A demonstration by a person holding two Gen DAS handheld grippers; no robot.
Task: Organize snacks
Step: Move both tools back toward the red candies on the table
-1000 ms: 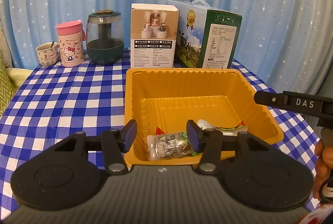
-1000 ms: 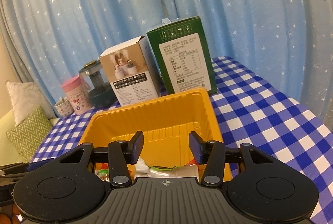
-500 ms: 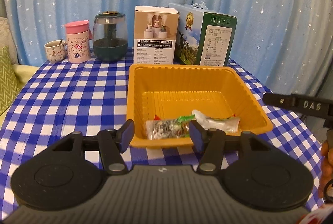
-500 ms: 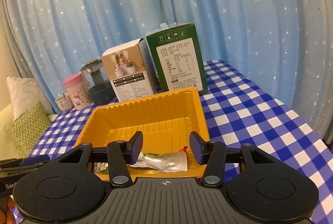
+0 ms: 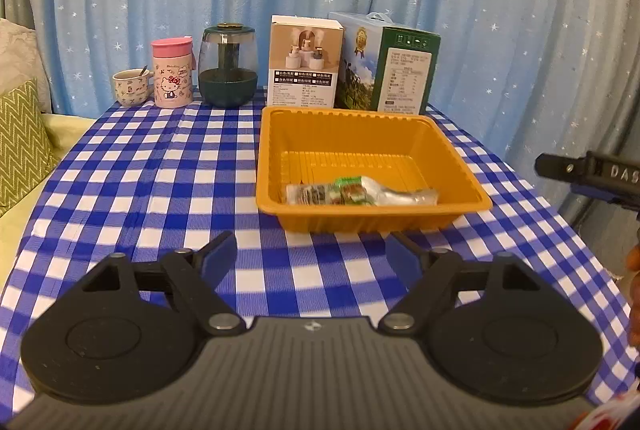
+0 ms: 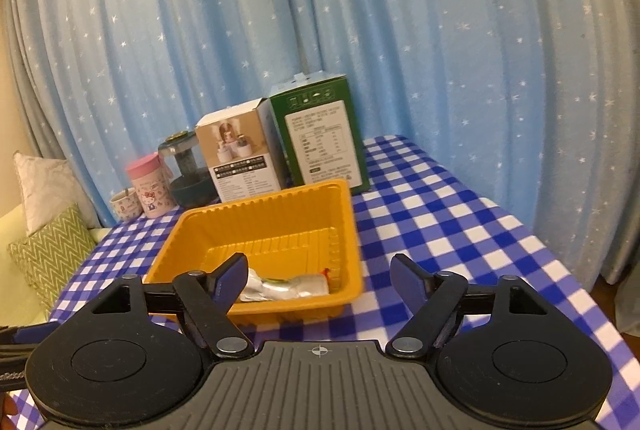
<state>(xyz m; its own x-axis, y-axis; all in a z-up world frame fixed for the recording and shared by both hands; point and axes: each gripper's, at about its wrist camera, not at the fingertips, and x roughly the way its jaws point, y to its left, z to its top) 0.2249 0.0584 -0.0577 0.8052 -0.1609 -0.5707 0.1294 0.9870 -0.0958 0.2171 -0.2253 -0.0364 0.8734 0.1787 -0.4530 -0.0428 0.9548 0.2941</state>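
Tray: orange plastic tray (image 5: 362, 220) on the blue-and-white checked cloth (image 5: 132, 190), right of the table's middle in the left wrist view, with ribbed inner walls.
Snacks: two packets lie along the tray's near wall, touching or overlapping. The green-printed packet (image 5: 332, 193) is on the left; the clear silvery packet (image 5: 404, 195) is on the right with a red bit at its end in the right wrist view.
Left gripper: left gripper (image 5: 310, 250) hangs over bare cloth, just in front of the tray. Its jaws are wide and opening, with nothing between them.
Right gripper: right gripper (image 6: 320, 270) sits in front of the tray's near right corner. Its jaws are wide and opening, nothing is gripped, and the tray's near rim and the silvery packet show through the gap beyond them.
Back row: from left to right stand a cup (image 5: 130, 88) with a spoon, a pink-lidded jar (image 5: 172, 72), a dark green glass pot (image 5: 228, 66), a white box (image 5: 305, 62) and a green carton (image 5: 386, 64) with a handle. Both boxes are just behind the tray.
Backdrop: blue curtain (image 5: 500, 10) with white stars.
Left edge: zigzag green cushion (image 5: 22, 138) beside the table.
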